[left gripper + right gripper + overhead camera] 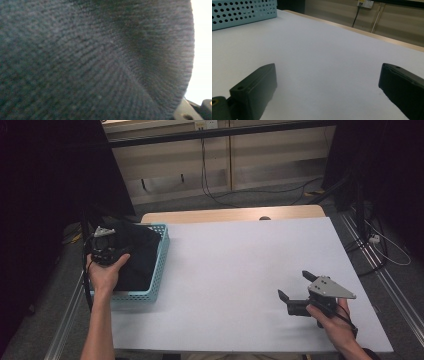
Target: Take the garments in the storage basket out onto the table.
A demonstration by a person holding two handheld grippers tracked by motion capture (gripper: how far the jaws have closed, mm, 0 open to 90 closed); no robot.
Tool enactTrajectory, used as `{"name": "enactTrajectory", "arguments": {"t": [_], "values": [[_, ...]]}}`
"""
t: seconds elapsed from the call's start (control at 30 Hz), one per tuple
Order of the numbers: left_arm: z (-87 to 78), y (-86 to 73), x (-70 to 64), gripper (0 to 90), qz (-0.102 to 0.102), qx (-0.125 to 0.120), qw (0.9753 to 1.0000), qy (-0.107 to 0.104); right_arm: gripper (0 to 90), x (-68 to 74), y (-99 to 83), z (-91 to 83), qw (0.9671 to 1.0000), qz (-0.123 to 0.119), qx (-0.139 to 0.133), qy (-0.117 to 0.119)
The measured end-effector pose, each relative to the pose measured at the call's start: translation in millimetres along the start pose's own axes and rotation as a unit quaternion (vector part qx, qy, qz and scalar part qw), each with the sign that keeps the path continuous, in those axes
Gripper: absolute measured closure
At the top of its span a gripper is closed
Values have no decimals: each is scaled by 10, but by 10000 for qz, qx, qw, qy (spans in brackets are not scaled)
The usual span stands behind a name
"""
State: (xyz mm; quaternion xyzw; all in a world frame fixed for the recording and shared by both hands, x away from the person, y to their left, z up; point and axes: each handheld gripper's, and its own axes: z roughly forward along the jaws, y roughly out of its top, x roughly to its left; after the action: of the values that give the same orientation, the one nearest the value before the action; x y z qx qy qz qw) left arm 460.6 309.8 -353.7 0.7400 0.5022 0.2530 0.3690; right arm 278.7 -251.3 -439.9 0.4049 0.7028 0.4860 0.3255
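A: Dark knit garment [134, 252] sits bunched in the light blue perforated basket [161, 265] at the table's [240, 270] left edge. Left gripper [103, 247] is down in it from the near side, so the fabric fills its view and the weave is right up against the lens [95, 62].

B: Fingers on the cloth?

A: Can't tell. Left fingers are buried in the fabric, no gap or clamp visible. Probably a grab to lift it out, but that's a guess.

B: Right side?

A: Right gripper [296, 287] hovers low over the table near the front right, well apart from the basket, fingers [254, 92] wide apart, holding nothing. Looks like it's waiting to take a share of the cloth.

B: Obstructions?

A: Basket wall [242, 12] is the only thing to clear. Table between basket and right gripper is bare.
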Motion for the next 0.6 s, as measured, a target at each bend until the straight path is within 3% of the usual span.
{"name": "enactTrajectory", "arguments": {"t": [0.27, 0.6], "values": [[-167, 30, 54, 651, -184, -404, 9990, -39, 11, -11, 2, -12, 10000, 17, -14, 8], [-340, 84, 67, 651, -243, -789, 9966, -63, 10, -14, 1, -14, 10000, 21, -15, 4]]}}
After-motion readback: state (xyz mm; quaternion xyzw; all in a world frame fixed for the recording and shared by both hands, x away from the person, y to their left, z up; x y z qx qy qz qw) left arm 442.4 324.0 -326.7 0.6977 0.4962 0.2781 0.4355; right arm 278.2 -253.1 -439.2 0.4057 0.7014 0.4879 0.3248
